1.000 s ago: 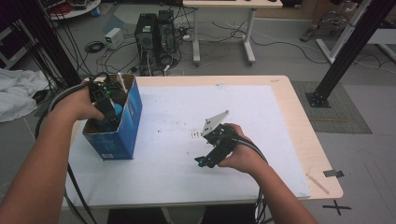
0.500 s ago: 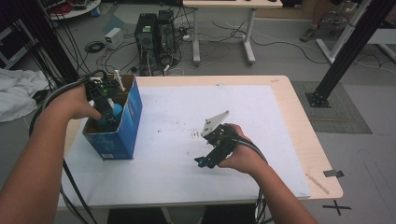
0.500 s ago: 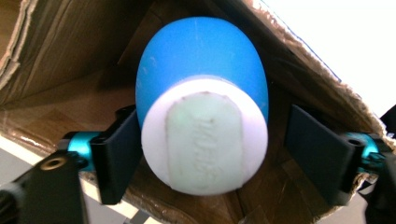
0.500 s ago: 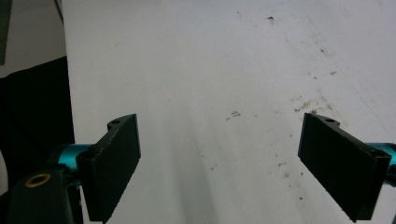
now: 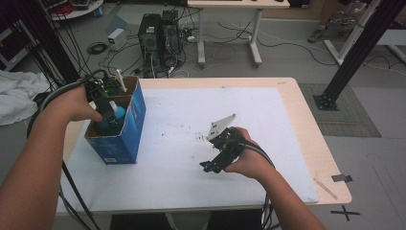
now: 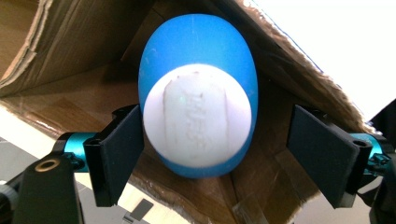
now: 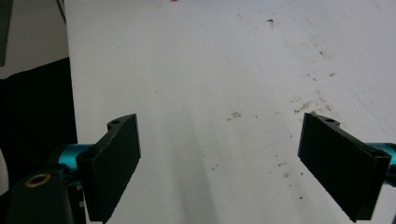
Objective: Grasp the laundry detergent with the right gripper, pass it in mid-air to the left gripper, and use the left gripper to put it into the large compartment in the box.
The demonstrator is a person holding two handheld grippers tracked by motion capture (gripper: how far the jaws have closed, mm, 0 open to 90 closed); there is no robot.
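A blue egg-shaped object (image 6: 198, 93) with a white end lies inside a blue cardboard box (image 5: 129, 129) at the table's left. My left gripper (image 5: 107, 112) reaches into the box from above. Its jaws have just been opening. In the left gripper view the left gripper (image 6: 217, 135) straddles the object: one pad sits right at its side, the other stands clear of it. My right gripper (image 5: 207, 166) rests low over the white sheet near the table's middle front. In the right gripper view the right gripper (image 7: 219, 140) stands open with nothing between its pads.
The white sheet (image 5: 191, 110) covers most of the wooden table (image 5: 306, 124) and has small dark specks near its middle. A white stick (image 5: 120, 80) pokes up from the box's far corner. Cables trail from both grippers over the table's near edge.
The left hand has shifted a little at the box's open top. The right hand has kept still.
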